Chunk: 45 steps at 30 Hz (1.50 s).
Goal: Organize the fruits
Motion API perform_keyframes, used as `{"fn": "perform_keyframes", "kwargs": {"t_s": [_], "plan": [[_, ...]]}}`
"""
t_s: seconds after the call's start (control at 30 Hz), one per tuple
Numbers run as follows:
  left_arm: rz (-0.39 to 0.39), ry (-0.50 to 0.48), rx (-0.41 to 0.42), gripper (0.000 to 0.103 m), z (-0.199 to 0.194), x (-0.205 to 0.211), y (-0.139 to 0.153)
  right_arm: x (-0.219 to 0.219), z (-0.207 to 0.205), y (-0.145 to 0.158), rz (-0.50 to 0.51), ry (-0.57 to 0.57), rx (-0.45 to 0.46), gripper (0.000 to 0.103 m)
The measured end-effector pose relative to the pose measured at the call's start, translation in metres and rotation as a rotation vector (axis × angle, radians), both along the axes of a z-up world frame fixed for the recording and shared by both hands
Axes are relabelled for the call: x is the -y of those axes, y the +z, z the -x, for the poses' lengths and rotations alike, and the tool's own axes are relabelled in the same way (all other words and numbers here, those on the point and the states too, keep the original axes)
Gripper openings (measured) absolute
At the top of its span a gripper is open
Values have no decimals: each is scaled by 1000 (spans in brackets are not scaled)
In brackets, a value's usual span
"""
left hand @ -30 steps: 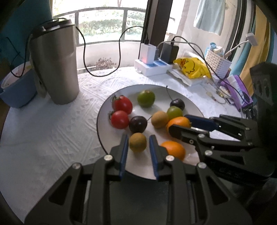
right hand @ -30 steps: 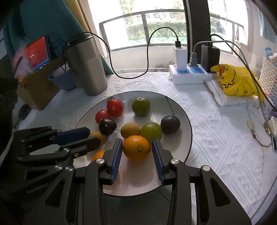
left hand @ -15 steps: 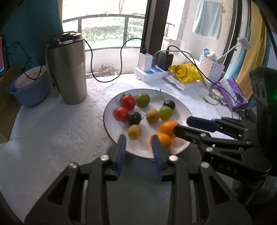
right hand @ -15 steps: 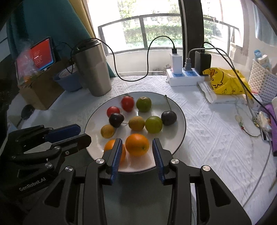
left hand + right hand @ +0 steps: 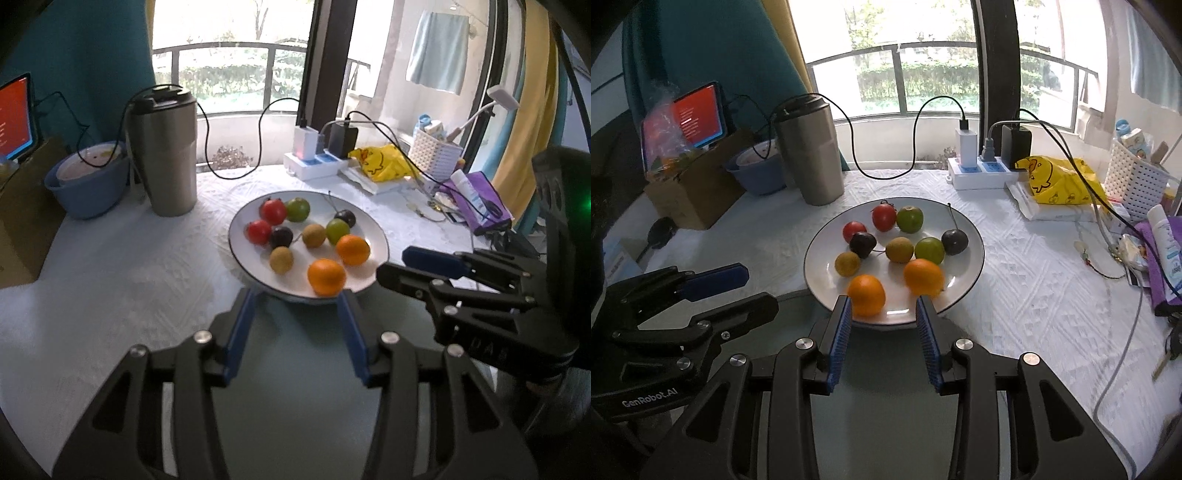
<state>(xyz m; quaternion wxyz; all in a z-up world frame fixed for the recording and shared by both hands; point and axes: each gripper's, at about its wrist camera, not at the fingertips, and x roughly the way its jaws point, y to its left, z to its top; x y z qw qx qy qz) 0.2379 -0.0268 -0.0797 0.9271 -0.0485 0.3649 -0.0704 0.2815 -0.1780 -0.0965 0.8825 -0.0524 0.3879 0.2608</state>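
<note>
A white plate (image 5: 376, 236) (image 5: 820, 258) holds several fruits in pairs: two oranges (image 5: 327, 277) (image 5: 923, 277), two red tomatoes (image 5: 273, 211) (image 5: 884, 217), two green fruits (image 5: 909, 218), two dark plums (image 5: 955, 242) and two brown kiwis (image 5: 899, 249). My left gripper (image 5: 297, 295) is open and empty, just short of the plate's near rim. My right gripper (image 5: 884, 302) is open and empty, also at the near rim. Each gripper shows in the other's view, the right one (image 5: 417, 266) and the left one (image 5: 746, 288).
A steel tumbler (image 5: 164, 151) and a blue bowl (image 5: 88, 181) stand behind the plate on the left. A power strip with chargers (image 5: 979, 170), a yellow bag (image 5: 1056, 181), a white basket (image 5: 1137, 181) and cables lie at the back right. A cardboard box (image 5: 690, 188) sits far left.
Both grippers have pulled back from the plate toward me. The left one let go of a kiwi and the right one an orange; both fruits stay on the plate.
</note>
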Motion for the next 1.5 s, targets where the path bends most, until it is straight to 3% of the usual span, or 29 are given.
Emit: {"fn": "perform_keyframes", "kwargs": {"t_s": [0.33,0.53,0.6,0.8,1.17,1.33,1.43,1.5], "plan": [[7,5,27,52,32,0,8,7,31,11,2,-7,30,38],[4,26,63,64,56,-2,19,11,51,22,2,-17,55,40],[7,38,79,77,64,-4,23,13,59,28,-2,-20,67,49],[-8,64,136,85,91,-8,43,18,82,51,6,-33,127,51],[-18,112,270,87,133,-13,85,23,125,104,10,-44,262,51],[-36,144,334,94,148,-13,105,28,139,124,2,-51,292,52],[-41,162,370,94,156,-13,118,34,146,137,-13,-69,315,88],[-51,180,386,94,160,-12,125,38,152,146,-24,-75,336,89]]}}
